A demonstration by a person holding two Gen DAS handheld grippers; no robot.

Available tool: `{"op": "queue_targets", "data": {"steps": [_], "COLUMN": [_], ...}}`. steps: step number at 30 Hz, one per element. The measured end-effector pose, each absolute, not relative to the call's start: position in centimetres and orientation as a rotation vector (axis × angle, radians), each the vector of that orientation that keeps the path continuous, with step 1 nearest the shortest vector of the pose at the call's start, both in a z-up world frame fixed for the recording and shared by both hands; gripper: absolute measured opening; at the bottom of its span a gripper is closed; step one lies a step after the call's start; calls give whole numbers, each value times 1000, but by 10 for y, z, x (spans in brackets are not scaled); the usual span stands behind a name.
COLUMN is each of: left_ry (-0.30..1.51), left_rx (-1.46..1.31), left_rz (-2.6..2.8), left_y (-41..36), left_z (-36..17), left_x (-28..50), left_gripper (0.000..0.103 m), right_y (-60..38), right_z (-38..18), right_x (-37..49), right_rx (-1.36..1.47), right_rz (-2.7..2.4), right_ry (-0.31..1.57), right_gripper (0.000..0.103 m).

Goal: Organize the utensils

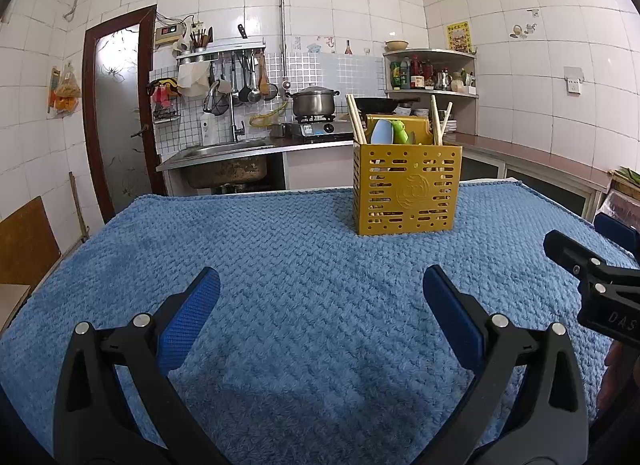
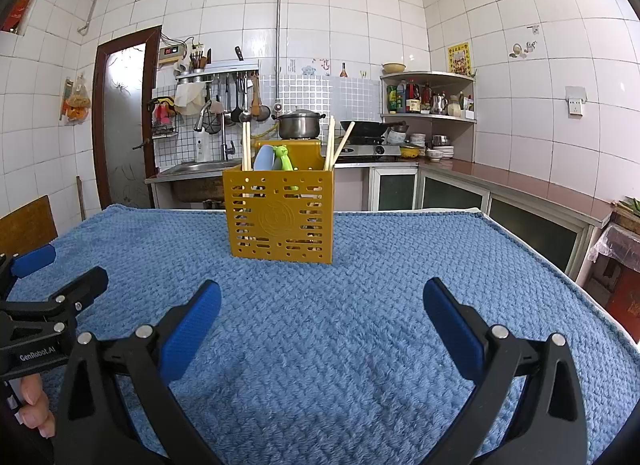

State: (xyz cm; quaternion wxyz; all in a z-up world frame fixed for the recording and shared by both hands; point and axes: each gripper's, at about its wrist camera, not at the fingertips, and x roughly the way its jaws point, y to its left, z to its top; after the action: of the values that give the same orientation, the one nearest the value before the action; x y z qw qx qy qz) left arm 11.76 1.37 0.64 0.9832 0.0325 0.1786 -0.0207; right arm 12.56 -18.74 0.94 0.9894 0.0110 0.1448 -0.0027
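Both the left gripper (image 1: 321, 297) and right gripper (image 2: 322, 307) hang wide and empty over the blue cloth (image 1: 280, 249). The yellow caddy (image 2: 280, 215), at twelve o'clock, already holds chopsticks (image 2: 247, 147) and spoons (image 2: 265, 159). I'd judge nothing remains loose; back away without nudging it.

One yellow holder (image 1: 406, 189) stands on one blue cloth (image 1: 280, 265), right of centre in the left wrist view. In it: four chopsticks, two (image 1: 356, 121) at its left end and two (image 1: 440, 123) at its right; one pale blue spoon (image 1: 382, 131); one green utensil (image 1: 400, 132). Two hand-held grippers: the left (image 1: 321, 285) at the bottom of its own frame, the right (image 2: 322, 295) at the bottom of its own. On the stove at upper centre, one steel pot (image 1: 313, 101) and one black wok (image 1: 378, 104).
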Motion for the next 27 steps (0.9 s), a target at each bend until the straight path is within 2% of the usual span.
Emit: {"op": "queue_targets", "data": {"steps": [27], "left_ry": [367], "left_rx": [59], "left_rz": [-43], "left_y": [15], "left_z": [5], "left_x": [121], "left_gripper": [98], "right_y": [-188], "right_z": [10], "right_x": [126], "right_rx": [22], "right_rz": [-5], "right_ry": [289], "right_gripper": [99]}}
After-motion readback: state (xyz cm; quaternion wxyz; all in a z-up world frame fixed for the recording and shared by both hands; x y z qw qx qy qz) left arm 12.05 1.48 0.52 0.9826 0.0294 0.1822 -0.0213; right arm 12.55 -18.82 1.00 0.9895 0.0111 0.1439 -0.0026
